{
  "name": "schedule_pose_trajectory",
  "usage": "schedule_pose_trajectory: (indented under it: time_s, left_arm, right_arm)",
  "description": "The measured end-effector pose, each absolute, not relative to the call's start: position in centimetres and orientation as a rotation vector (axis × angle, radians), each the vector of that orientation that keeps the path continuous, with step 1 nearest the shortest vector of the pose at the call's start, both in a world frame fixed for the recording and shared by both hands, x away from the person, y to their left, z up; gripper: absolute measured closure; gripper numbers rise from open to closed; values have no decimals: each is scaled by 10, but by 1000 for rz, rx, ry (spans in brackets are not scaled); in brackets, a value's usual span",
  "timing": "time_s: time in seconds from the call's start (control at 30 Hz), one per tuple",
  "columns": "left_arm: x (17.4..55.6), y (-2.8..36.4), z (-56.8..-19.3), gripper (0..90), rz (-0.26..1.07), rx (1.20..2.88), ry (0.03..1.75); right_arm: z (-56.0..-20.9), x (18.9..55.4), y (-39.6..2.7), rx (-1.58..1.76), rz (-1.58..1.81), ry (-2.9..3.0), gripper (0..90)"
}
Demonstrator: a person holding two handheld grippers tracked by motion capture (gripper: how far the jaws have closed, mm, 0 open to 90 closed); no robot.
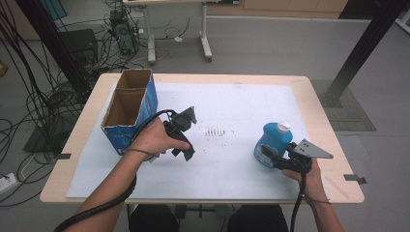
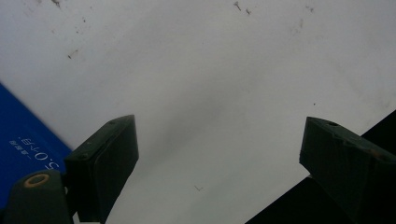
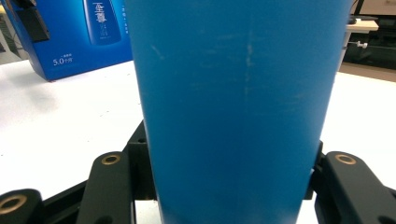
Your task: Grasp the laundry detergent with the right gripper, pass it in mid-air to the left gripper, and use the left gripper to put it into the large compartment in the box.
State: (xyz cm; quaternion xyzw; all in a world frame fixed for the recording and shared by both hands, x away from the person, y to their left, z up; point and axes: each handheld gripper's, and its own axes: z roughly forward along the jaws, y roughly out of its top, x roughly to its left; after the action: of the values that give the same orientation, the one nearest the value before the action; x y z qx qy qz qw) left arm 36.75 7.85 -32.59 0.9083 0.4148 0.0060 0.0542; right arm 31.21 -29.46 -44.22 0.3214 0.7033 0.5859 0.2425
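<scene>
Right gripper (image 1: 271, 155) clamped on blue bottle (image 1: 271, 140)

Lab: cable tangles (image 1: 29, 92), frame posts (image 1: 360, 48)

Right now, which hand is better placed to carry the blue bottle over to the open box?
Right. The right gripper is already shut on the blue bottle. The left gripper sits open over the white sheet, beside the open box, holding nothing.

A wooden table (image 1: 319, 108) carries a white sheet (image 1: 251, 111), 1 open blue carton (image 1: 129, 108) and 1 blue bottle (image 1: 272, 140).
</scene>
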Motion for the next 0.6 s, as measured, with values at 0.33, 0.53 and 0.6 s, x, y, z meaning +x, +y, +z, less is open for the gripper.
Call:
schedule_pose_trajectory:
  time_s: [0.33, 0.53, 0.6]
  left_arm:
    - [368, 78, -323, 120, 29, 2755, 1250]
    - [367, 78, -323, 120, 30, 2747, 1248]
    - [366, 78, -323, 120, 30, 2753, 1244]
  right_arm:
    - [-442, 311, -294, 883, 1600, 1916, 433]
    - [-442, 311, -294, 880, 1598, 1913, 433]
    - [-443, 311, -294, 884, 1604, 1909, 433]
